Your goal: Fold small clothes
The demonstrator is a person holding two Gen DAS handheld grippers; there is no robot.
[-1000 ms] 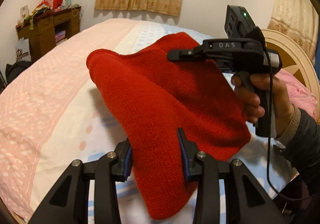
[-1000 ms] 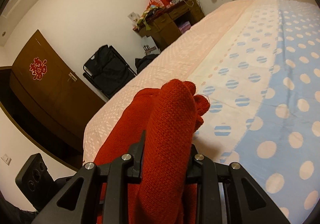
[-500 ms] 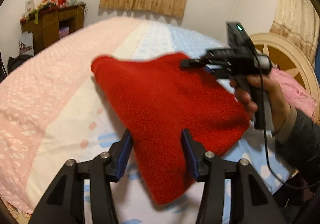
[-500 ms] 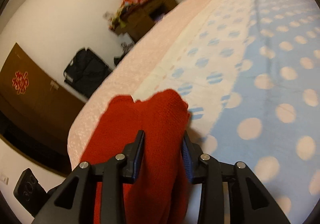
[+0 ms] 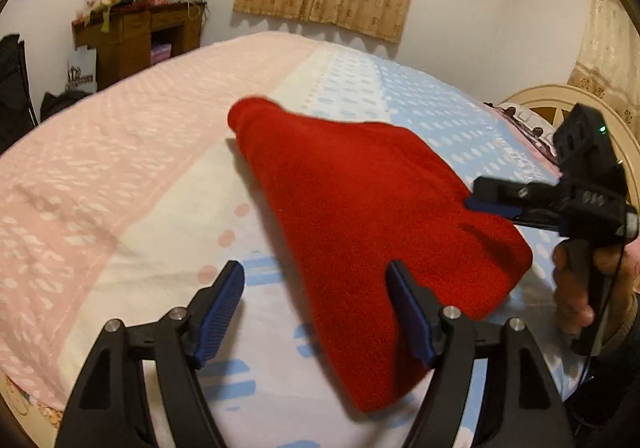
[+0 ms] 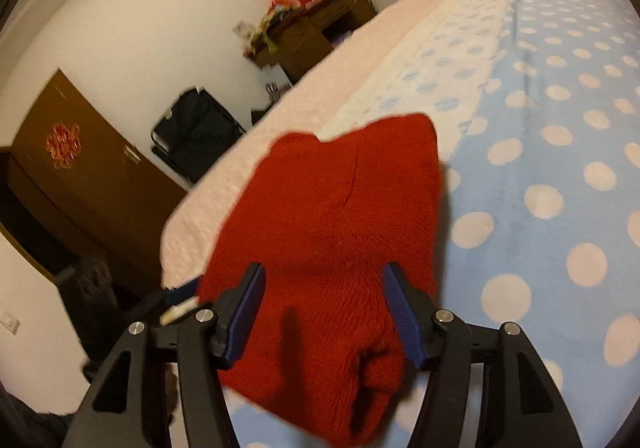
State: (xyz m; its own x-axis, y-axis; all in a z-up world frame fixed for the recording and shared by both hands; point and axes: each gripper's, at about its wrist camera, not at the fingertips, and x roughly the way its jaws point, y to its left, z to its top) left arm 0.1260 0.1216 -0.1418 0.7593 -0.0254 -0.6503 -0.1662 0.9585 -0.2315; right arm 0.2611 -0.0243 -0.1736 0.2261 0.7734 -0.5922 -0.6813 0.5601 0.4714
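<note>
A red knitted garment (image 5: 372, 220) lies folded on the bed (image 5: 120, 184), near its front edge. It also shows in the right wrist view (image 6: 336, 224). My left gripper (image 5: 316, 312) is open, its blue pads wide apart at the garment's near end, the right pad against the cloth. My right gripper (image 6: 322, 308) is open, with the cloth lying between its spread fingers. In the left wrist view the right gripper (image 5: 496, 200) sits at the garment's right edge.
The bed cover runs pink, white and dotted blue (image 6: 560, 168). A cluttered wooden desk (image 5: 136, 36) stands at the far left, a black folding chair (image 6: 196, 132) and brown door (image 6: 72, 176) beside the bed. A cream headboard (image 5: 560, 104) is at right.
Both grippers have opened and let go of the red garment. It was held up in the air and now lies on the bed.
</note>
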